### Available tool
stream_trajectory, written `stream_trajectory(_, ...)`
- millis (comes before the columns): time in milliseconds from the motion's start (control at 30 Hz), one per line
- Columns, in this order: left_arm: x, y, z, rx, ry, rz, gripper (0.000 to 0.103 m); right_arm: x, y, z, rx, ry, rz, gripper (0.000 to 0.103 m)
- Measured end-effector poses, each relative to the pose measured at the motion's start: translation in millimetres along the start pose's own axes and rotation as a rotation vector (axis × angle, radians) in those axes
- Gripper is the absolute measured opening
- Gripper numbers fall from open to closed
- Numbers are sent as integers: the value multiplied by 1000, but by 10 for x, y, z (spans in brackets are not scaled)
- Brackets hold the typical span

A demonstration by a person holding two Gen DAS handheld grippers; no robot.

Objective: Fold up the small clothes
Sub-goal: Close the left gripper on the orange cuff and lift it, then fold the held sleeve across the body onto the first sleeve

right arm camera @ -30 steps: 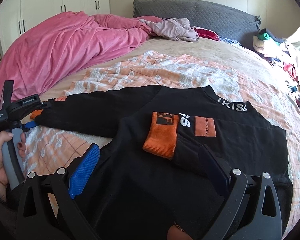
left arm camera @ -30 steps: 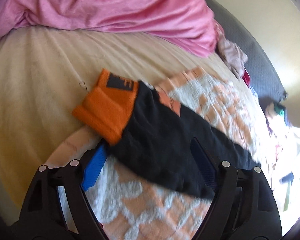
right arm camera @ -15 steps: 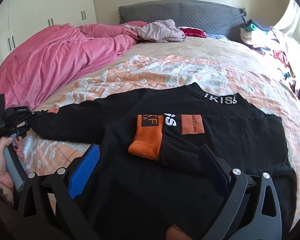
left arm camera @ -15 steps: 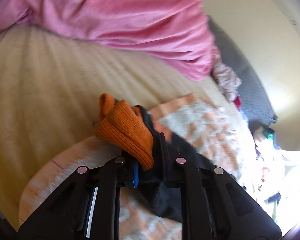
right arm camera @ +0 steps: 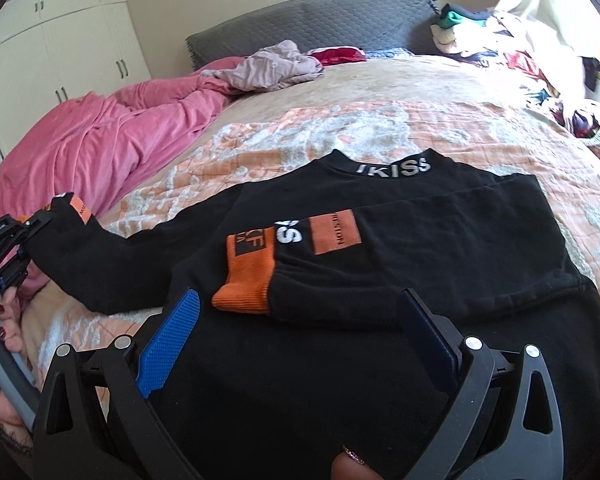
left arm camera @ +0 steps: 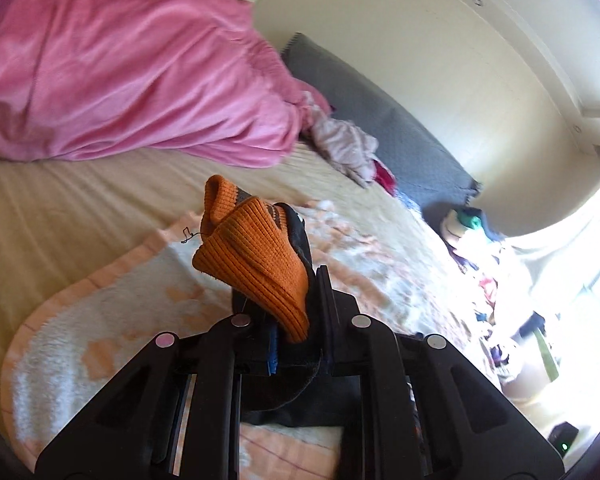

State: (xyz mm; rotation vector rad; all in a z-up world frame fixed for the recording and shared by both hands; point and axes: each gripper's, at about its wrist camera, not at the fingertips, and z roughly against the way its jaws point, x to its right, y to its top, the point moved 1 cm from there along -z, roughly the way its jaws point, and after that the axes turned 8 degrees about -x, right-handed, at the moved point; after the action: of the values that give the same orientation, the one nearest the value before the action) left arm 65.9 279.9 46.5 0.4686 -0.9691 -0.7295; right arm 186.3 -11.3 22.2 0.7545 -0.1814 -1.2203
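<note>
The left gripper has its jaws clamped on the orange cuff of the black sweatshirt, the sleeve end raised off the bed. The right gripper hovers with jaws spread wide over the sweatshirt's lower body, holding nothing. The garment lies flat on a peach-and-white blanket, its other sleeve folded across the chest. A pink duvet is bunched to the left, near a grey headboard.
</note>
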Motion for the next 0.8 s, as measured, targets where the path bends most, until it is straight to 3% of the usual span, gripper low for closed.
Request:
stream_trajectory(233, 488, -193, -148, -47, -97, -131, 8, 280, -14, 160, 10, -53, -76, 98)
stream_trajectory(500, 921, -511, -439, -169, -225, -247, 8, 637, -79, 311, 22, -99, -169, 98)
stream_trajectory(800, 1197, -905, -713, -264, -249, -374, 8, 942, -101, 484, 49, -143, -252, 98)
